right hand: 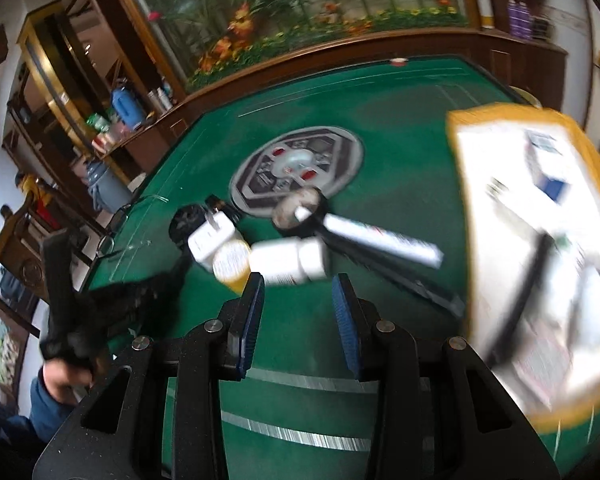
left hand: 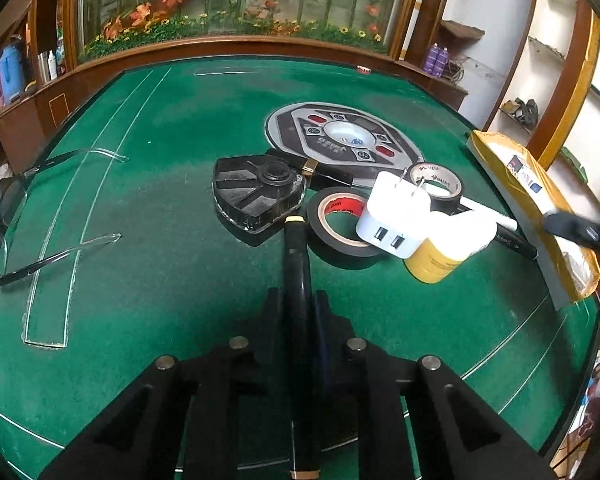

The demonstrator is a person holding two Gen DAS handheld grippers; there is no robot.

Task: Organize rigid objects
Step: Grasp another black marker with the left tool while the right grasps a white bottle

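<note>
Black pen (left hand: pixel 296 264), gold band at its far tip, sits clamped in the left gripper (left hand: pixel 298 300): jaws closed right down on the barrel, pads pressing both sides. Long axis runs straight along the fingers, so pen points fwd & down toward the green table (left hand: pixel 160 260), tip just short of the red-core tape roll (left hand: pixel 340 220) and the black heart-shaped tray (left hand: pixel 256 196). Can't tell if the tip touches the felt

Outward from there: white USB charger (left hand: pixel 396 216) leans on the tape roll, yellow bottle w/ white cap (left hand: pixel 444 248) lying just beside it, 2nd tape roll (left hand: pixel 440 182) and a white marker (left hand: pixel 488 216) behind. Yellow-edged box (left hand: pixel 540 208) along the right edge, glasses (left hand: pixel 16 232) well apart at far left

Right gripper (right hand: pixel 300 300) has jaws apart w/ nothing between the blue pads; view is smeared. The bottle (right hand: pixel 260 260) lies just beyond its fingertips, long axis crosswise to the jaws, box (right hand: pixel 540 260) to its right

Judgement: pen is the left's job, already in hand; what matters next is that it lies in line w/ the jaws, so setting it down means swinging the whole wrist, prob toward the box. Right is nearer the bottle pile
</note>
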